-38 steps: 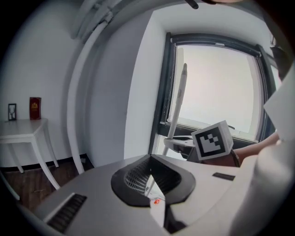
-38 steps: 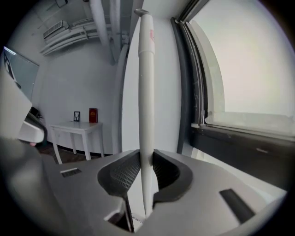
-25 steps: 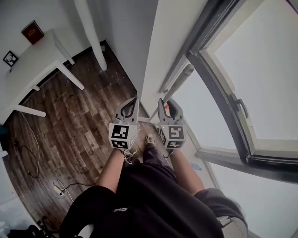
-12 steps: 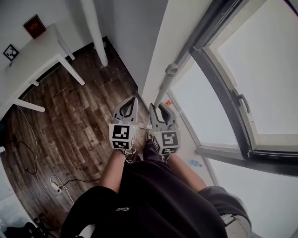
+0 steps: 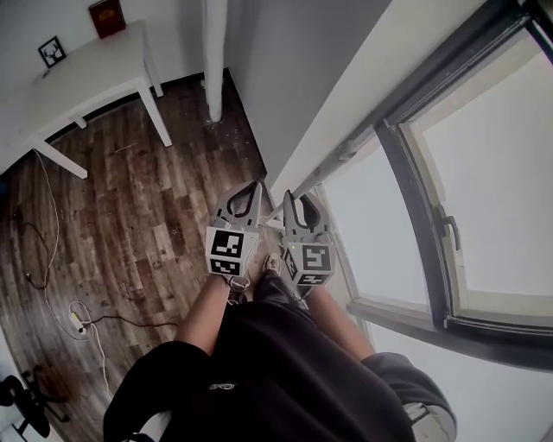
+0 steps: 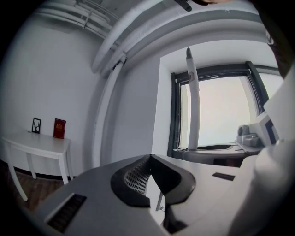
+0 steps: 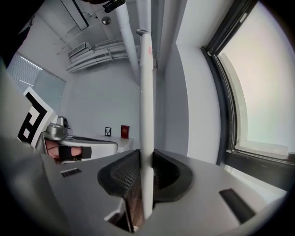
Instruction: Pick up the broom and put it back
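- Wood-plank floor (image 5: 130,224), dark brown and worn, fills the room below a white wall with a tall window.
- Nearest, the right gripper (image 7: 146,156) has its two jaws closed to a narrow gap on the broom handle (image 7: 146,101). The dark gridded pads (image 7: 124,173) press on the handle from both sides.
- That broom handle is one smooth, round white pole. It stands upright between the right jaws, rises well above them and ends in a rounded cap, close to the wall beside the window.
- Just to its left, the left gripper (image 6: 150,159) has its jaws brought together, tips meeting, with nothing between them.
- Two grey grippers in all, held side by side and nearly touching. Each carries one marker cube (image 5: 226,252) printed with black-and-white squares.
- Two bare forearms run back from the grippers to a black garment (image 5: 276,371).
- On the floor to the left lies a thin white cable (image 5: 47,216) in loose curves, with one small white power strip (image 5: 76,319).
- Farther off stands one white table (image 5: 86,69) with slim square legs.
- Two small things stand on it by the wall: a red card (image 5: 107,17) and a black-framed picture (image 5: 52,52).
- One round white pipe (image 5: 214,60) runs down the wall to the floor near the table.
- On the right, the window (image 5: 484,198) has a dark frame, pale bright glass and one dark lever handle (image 5: 449,229).
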`<state>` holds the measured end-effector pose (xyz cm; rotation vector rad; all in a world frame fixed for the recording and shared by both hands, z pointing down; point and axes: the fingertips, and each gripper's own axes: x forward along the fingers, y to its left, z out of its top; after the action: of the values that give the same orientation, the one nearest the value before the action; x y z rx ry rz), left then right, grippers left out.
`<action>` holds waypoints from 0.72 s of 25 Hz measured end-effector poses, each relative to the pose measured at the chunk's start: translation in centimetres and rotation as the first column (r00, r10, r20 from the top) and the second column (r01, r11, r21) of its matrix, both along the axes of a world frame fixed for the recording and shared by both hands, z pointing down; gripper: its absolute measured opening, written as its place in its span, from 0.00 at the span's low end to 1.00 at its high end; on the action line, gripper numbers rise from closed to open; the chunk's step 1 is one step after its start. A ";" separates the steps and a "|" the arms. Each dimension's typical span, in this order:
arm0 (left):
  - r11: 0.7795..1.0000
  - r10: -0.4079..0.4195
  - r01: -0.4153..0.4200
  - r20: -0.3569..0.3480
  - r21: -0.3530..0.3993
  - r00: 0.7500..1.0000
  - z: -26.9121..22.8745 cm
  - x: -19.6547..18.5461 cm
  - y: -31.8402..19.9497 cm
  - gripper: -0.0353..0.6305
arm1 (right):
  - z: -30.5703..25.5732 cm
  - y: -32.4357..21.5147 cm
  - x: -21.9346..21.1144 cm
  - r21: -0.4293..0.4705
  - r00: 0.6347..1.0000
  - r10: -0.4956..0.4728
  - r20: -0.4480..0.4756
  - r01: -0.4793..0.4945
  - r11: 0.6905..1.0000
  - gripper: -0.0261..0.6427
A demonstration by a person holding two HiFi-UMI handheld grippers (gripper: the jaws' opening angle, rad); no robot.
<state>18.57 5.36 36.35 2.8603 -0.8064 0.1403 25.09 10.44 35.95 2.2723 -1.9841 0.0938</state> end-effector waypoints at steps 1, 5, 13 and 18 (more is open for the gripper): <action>1.000 -0.015 0.015 0.004 0.005 1.000 -0.1 -0.6 -0.2 0.05 | -0.1 -0.4 -0.3 0.003 1.000 -0.011 -0.003 0.011 1.000 0.19; 0.995 -0.100 0.100 0.007 0.003 0.995 -0.2 -4.5 -1.2 0.05 | 0.0 -2.2 -2.4 0.005 0.998 -0.064 -0.006 0.064 0.998 0.19; 0.950 -0.311 0.311 0.032 0.016 0.950 -0.2 -17.9 -2.9 0.05 | 0.5 -5.9 -11.4 0.005 0.981 -0.192 -0.001 0.192 0.981 0.19; 0.908 -0.419 0.418 0.050 0.029 0.907 0.1 -25.8 -2.8 0.05 | 0.9 -7.4 -18.2 0.011 0.959 -0.284 0.018 0.284 0.959 0.19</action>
<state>-7.22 2.56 36.43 2.6305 -1.4145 0.1556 6.93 3.08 36.89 1.9705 -2.3000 0.0797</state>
